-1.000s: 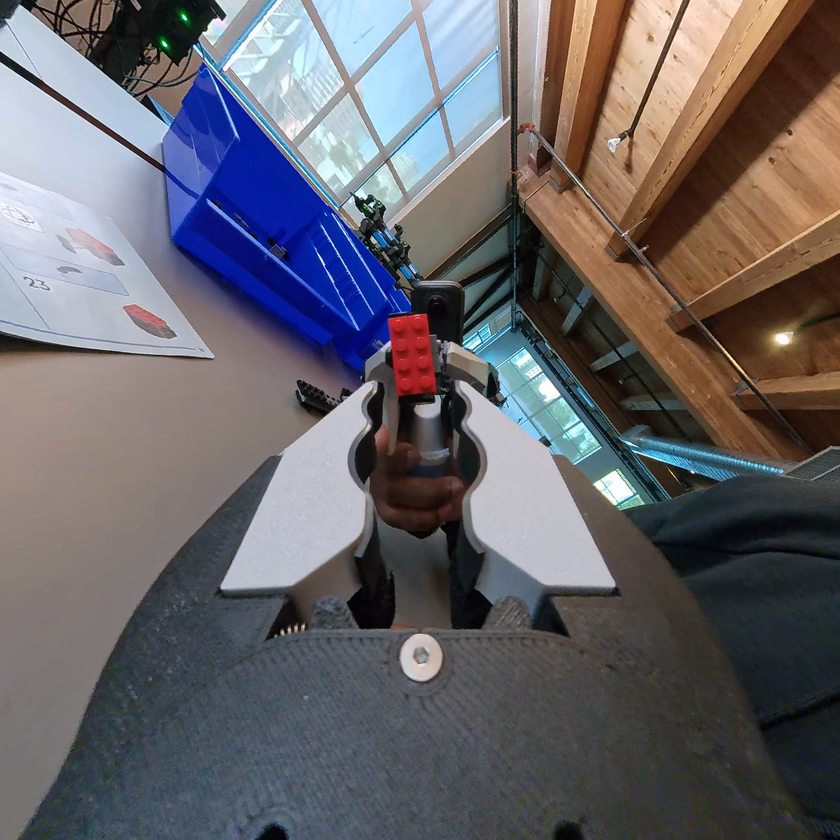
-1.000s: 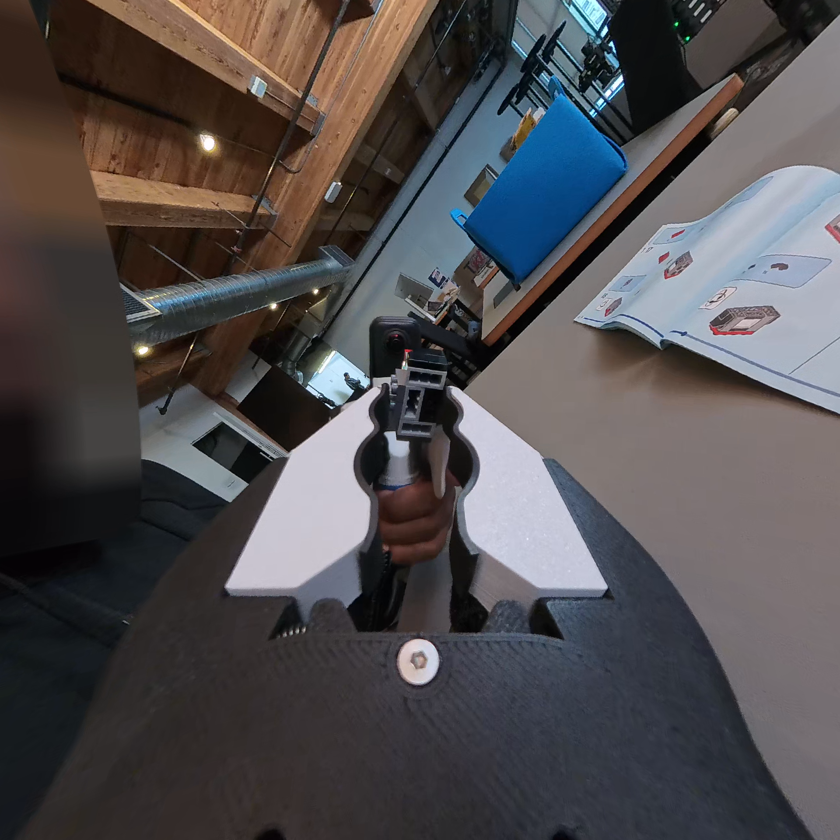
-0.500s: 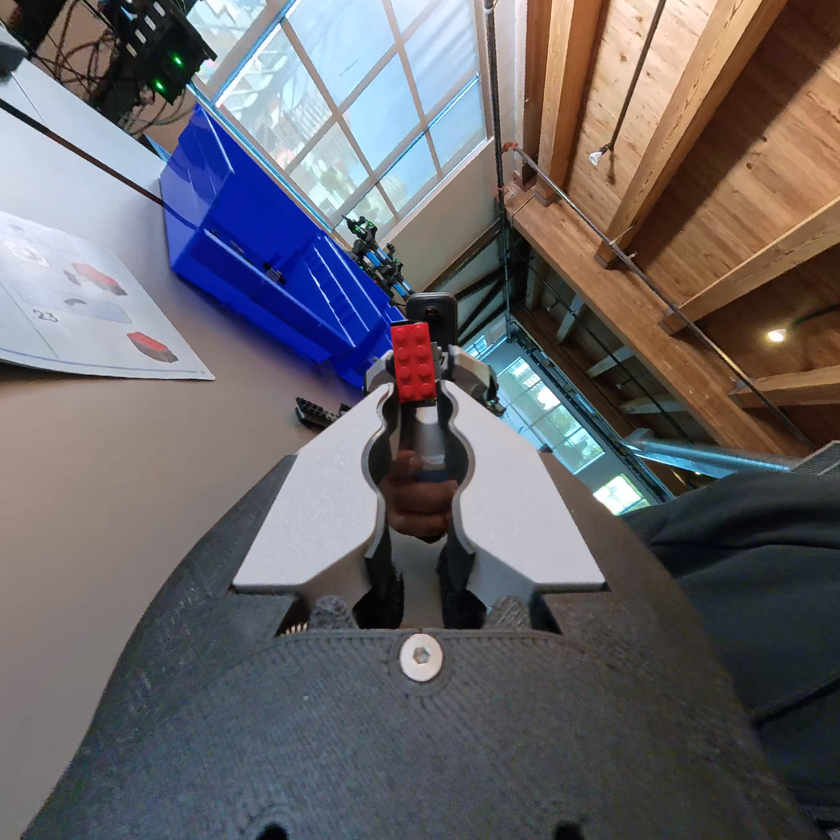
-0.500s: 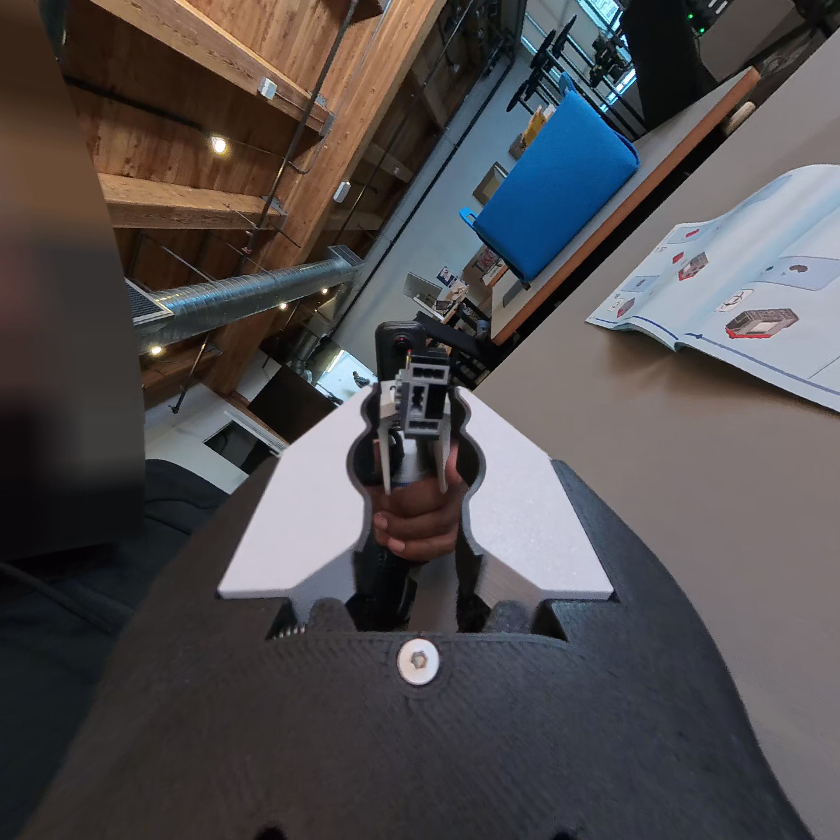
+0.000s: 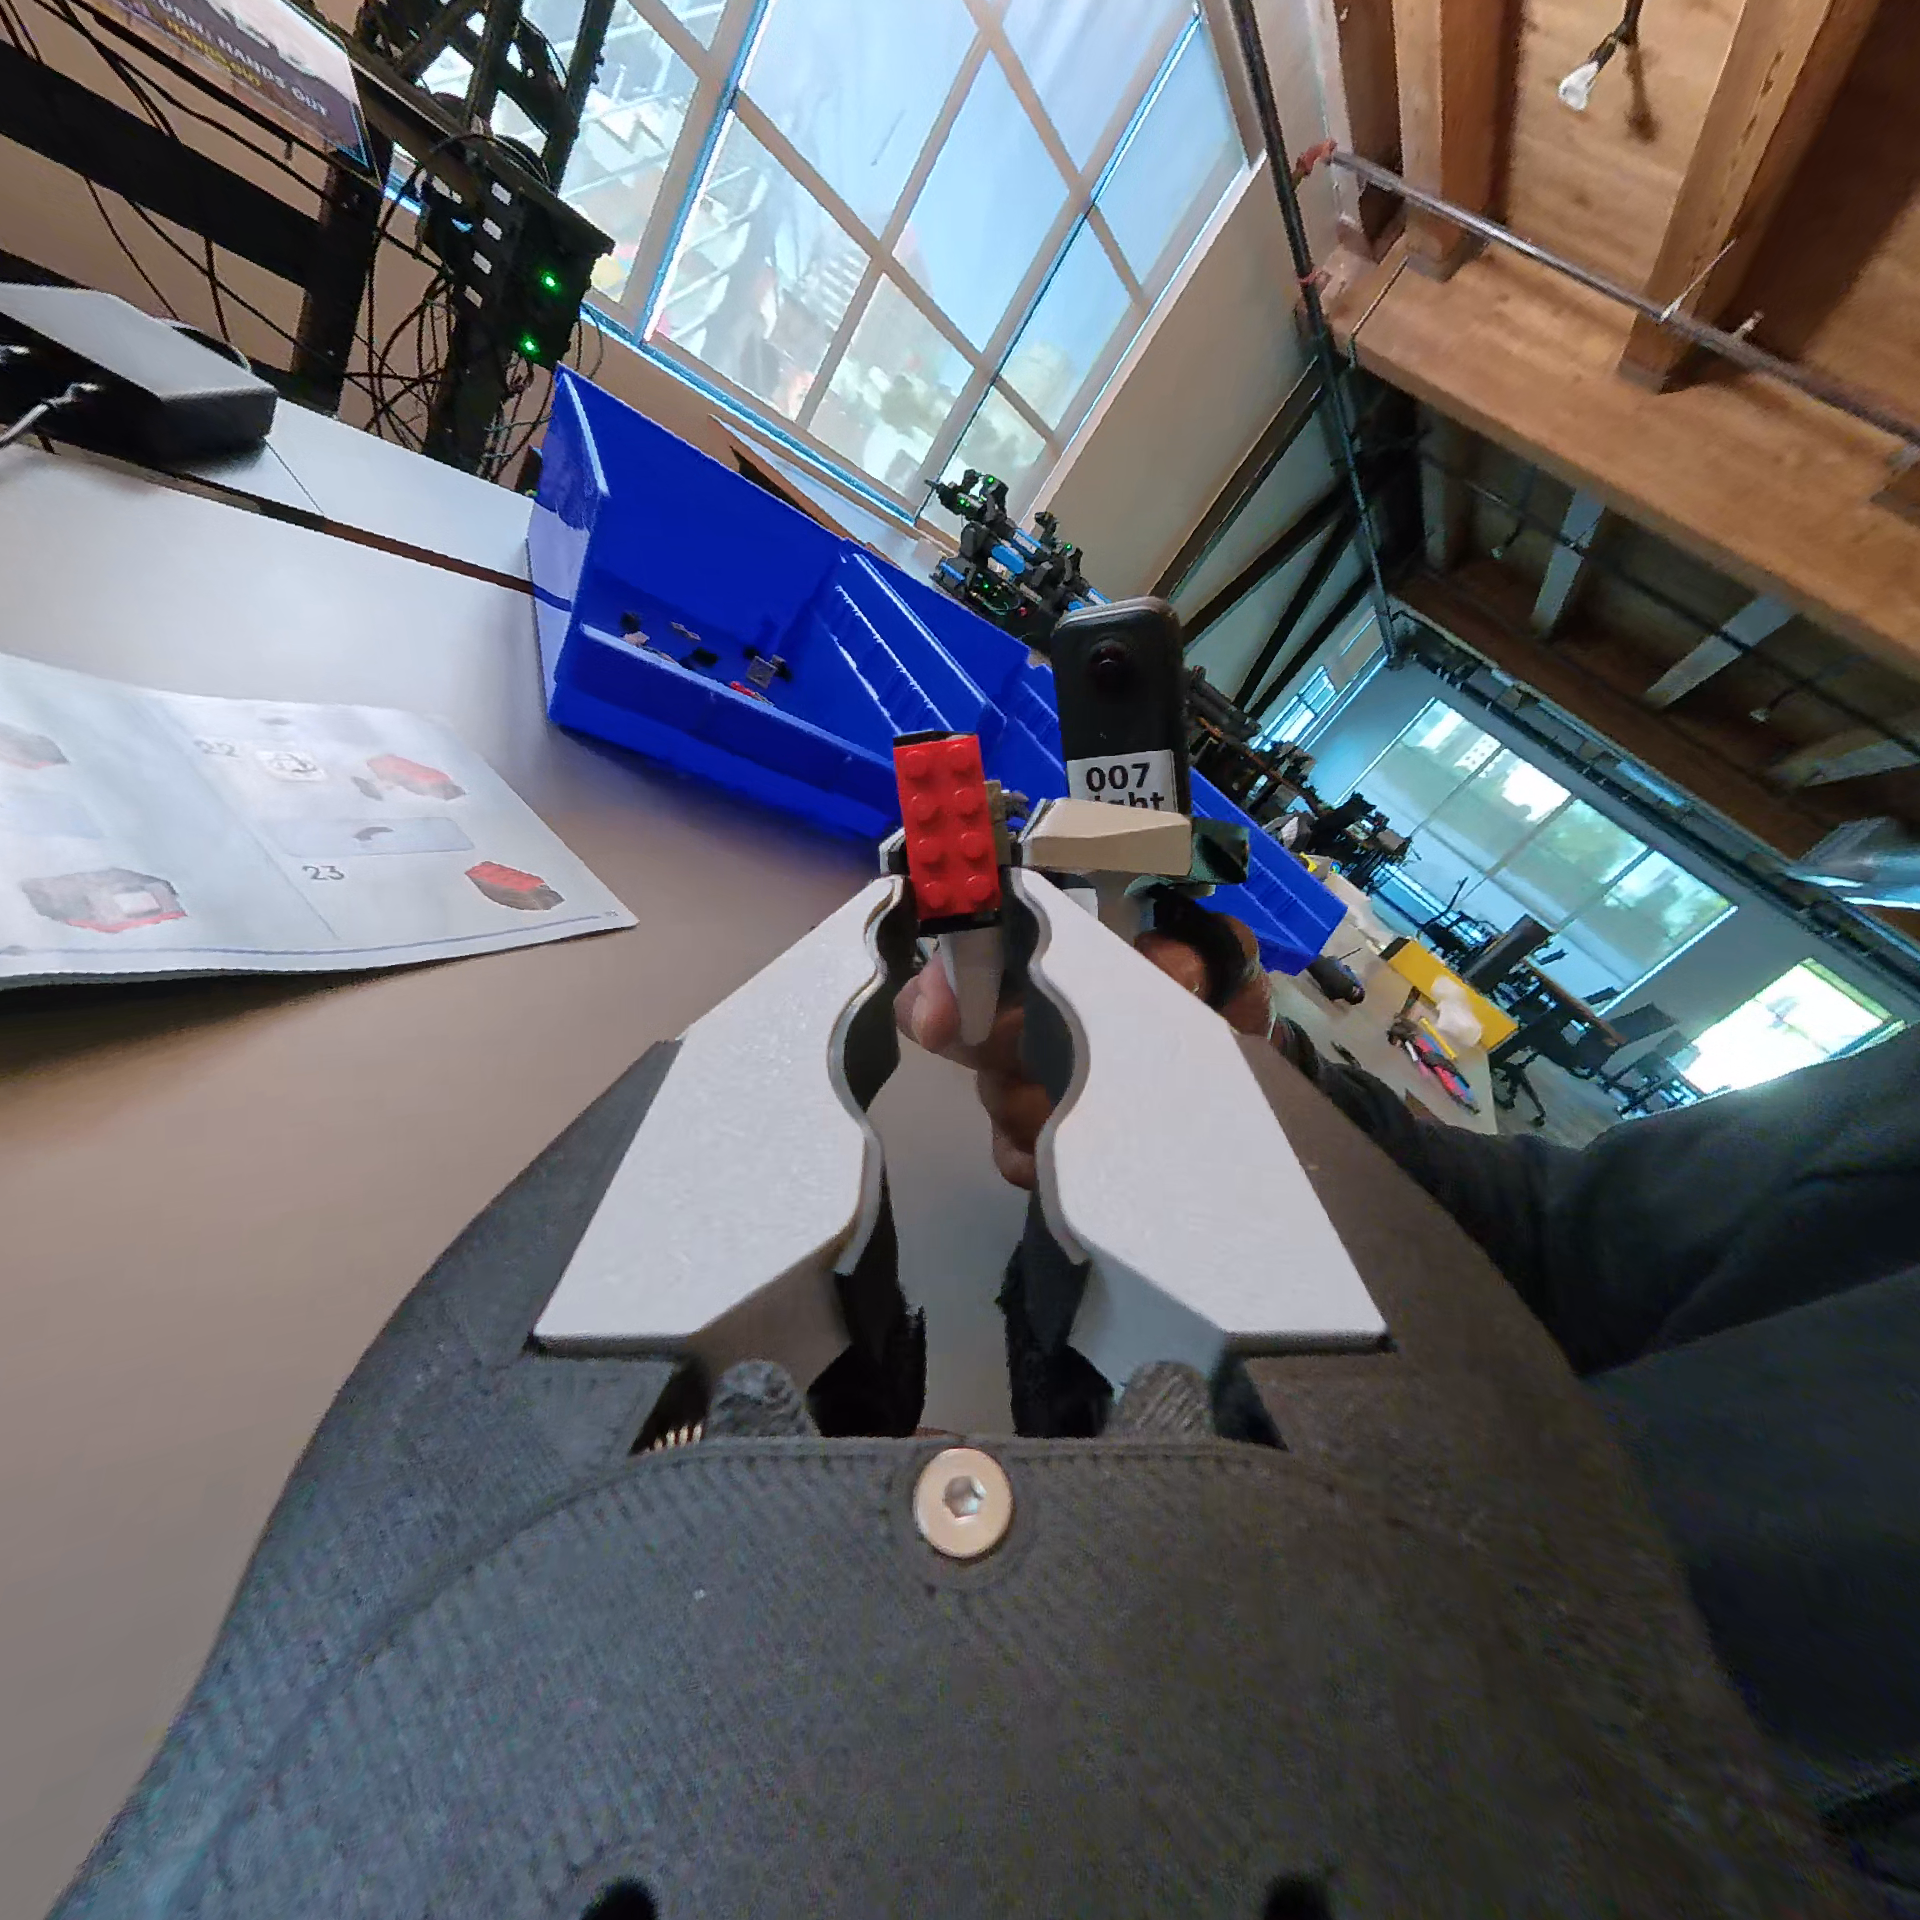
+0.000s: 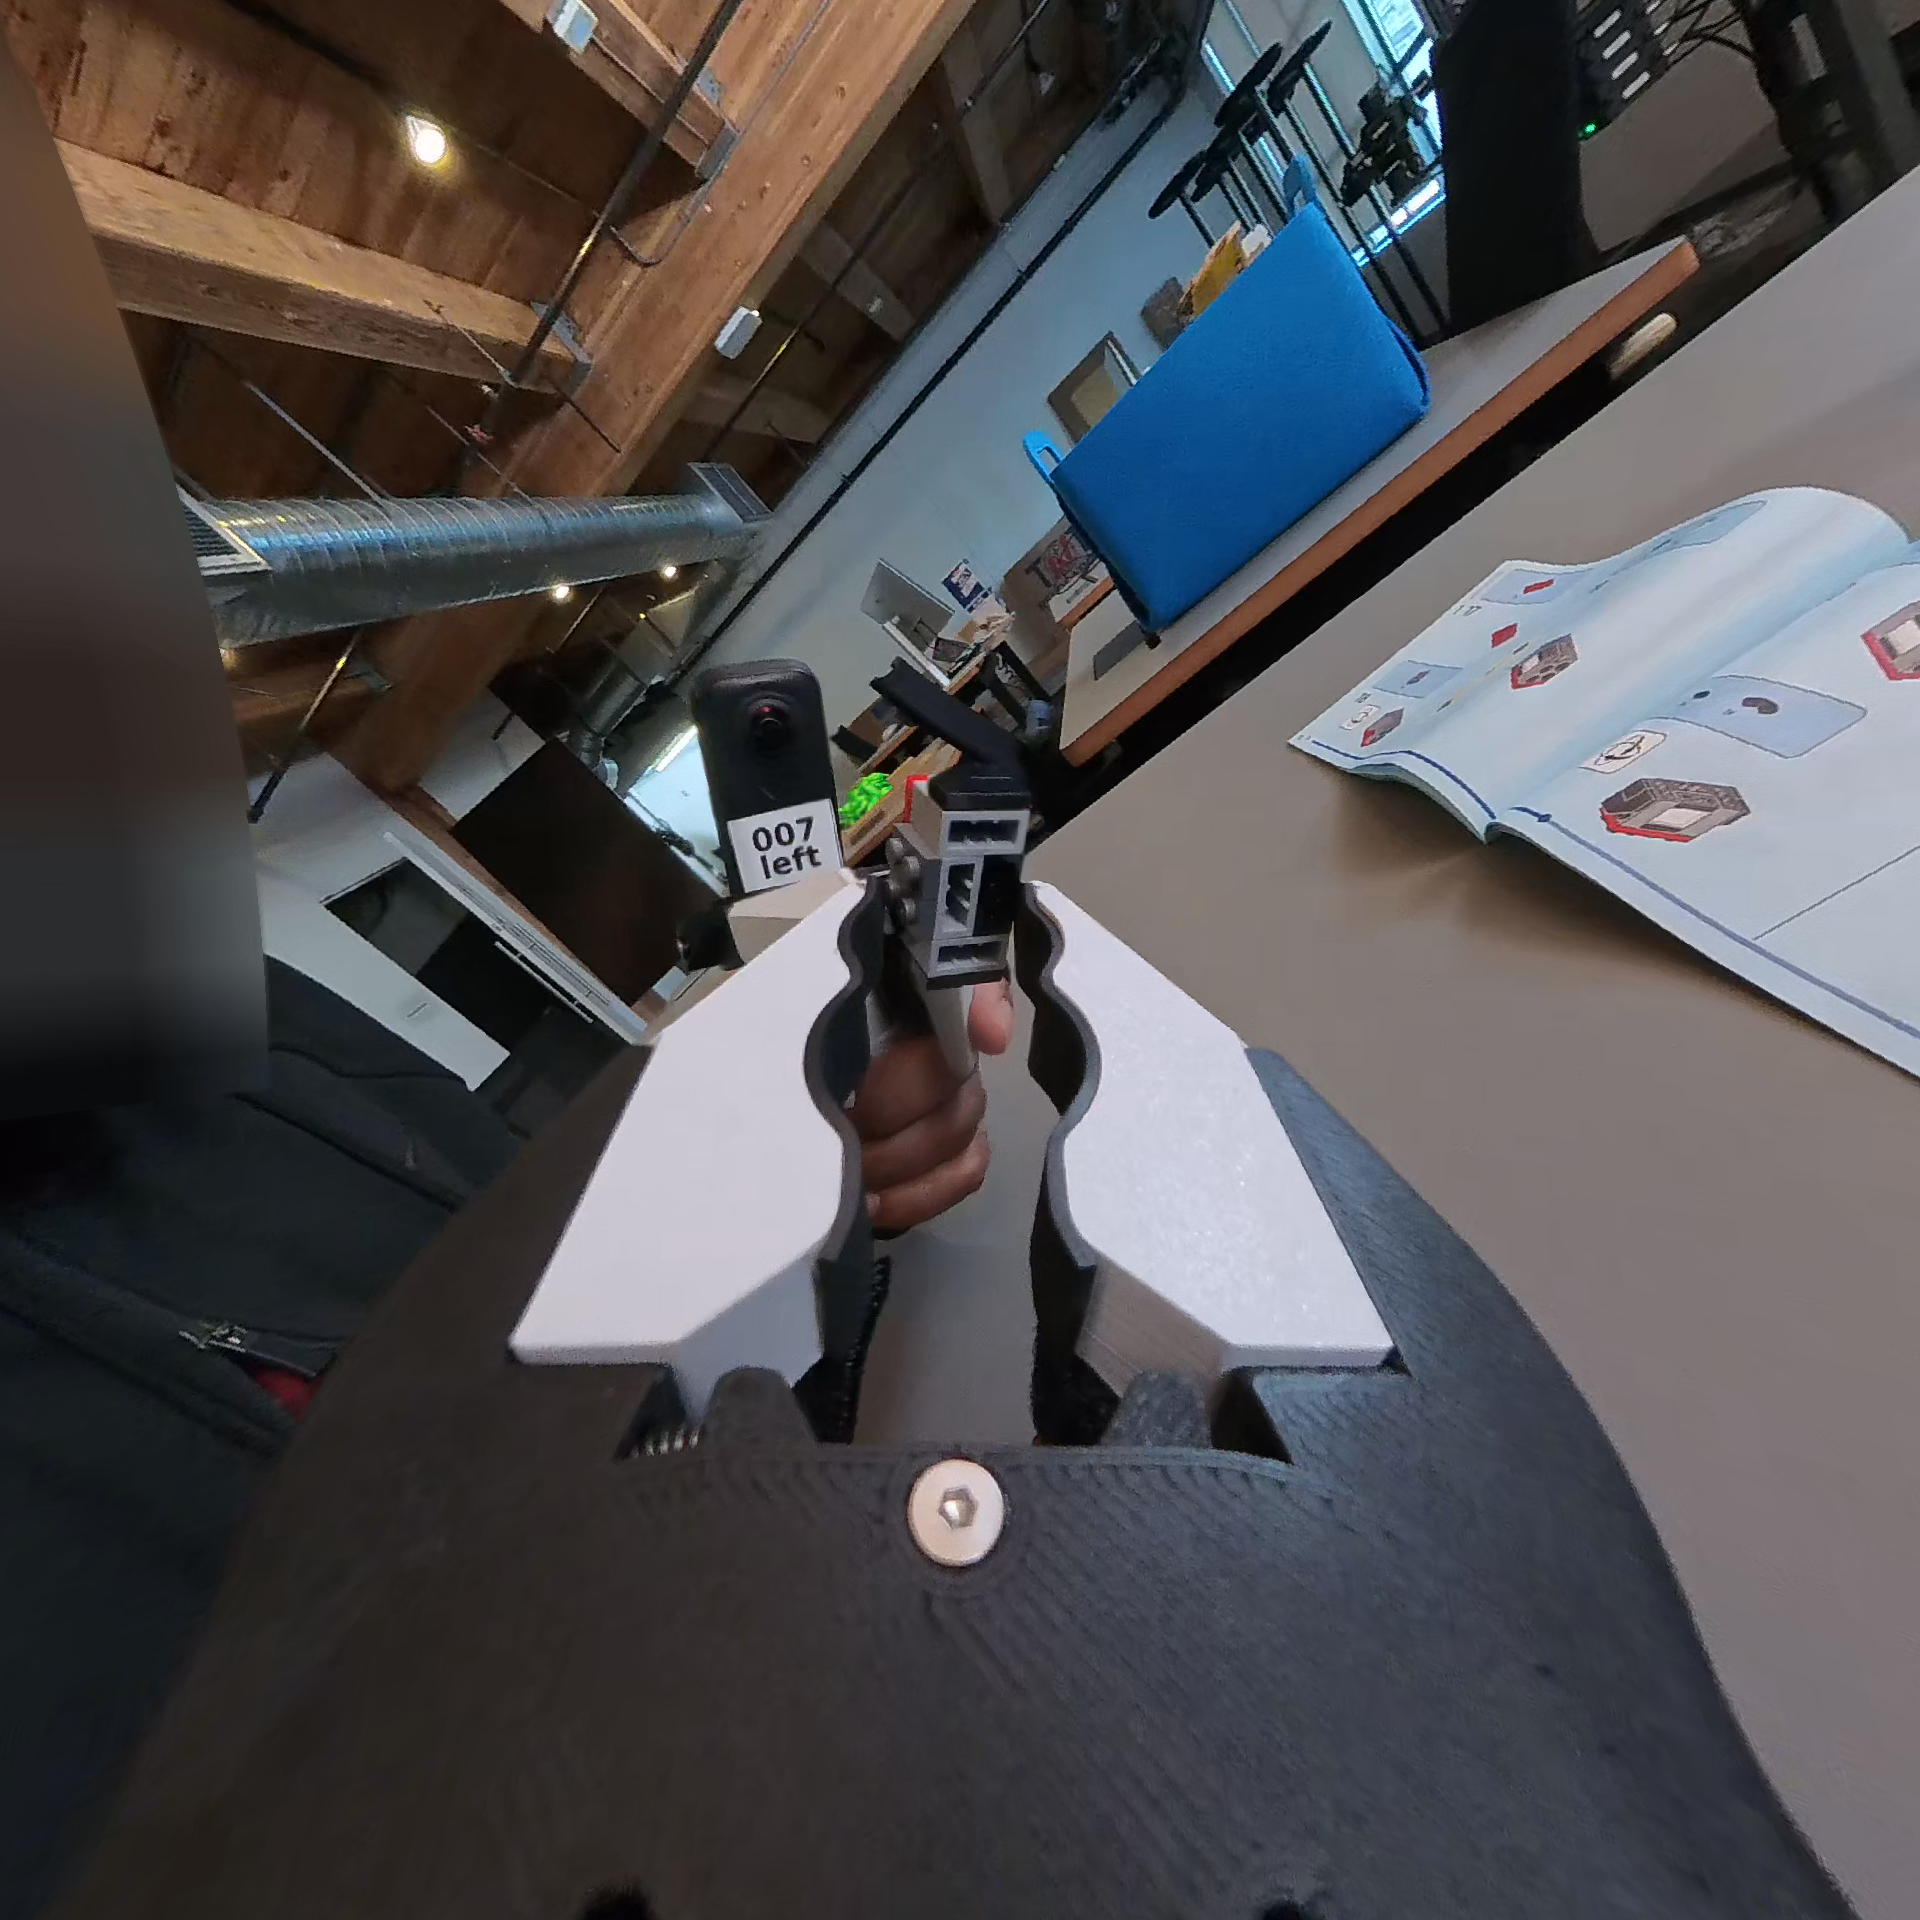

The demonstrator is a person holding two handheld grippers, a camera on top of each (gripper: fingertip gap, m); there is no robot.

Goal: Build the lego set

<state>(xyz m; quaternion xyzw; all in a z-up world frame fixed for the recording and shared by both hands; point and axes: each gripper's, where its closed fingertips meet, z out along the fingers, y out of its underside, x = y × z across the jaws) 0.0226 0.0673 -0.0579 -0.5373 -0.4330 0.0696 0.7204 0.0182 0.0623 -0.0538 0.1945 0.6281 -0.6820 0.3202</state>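
Your left gripper (image 5: pixel 951 899) has its fingers closed on a red brick (image 5: pixel 945 836), which stands up between the tips with its studs facing the camera, lifted clear of the surface (image 5: pixel 260 1091). Your right gripper (image 6: pixel 951 920) has its fingers closed on a small grey and black lego assembly (image 6: pixel 961 894), also held in the air; a bit of red shows at its far top edge. The two grippers face each other, tips close together, and the brick and the assembly look to be touching or nearly so, though you cannot tell if they are pressed together. From the left wrist view, the other gripper's camera (image 5: pixel 1117 707) rises just behind the brick, and a hand (image 5: pixel 977 1049) shows between the fingers. An open instruction booklet (image 5: pixel 260 821) lies flat on the surface to the side, and a blue parts tray (image 5: pixel 727 613) with a few small pieces in it sits beyond it.
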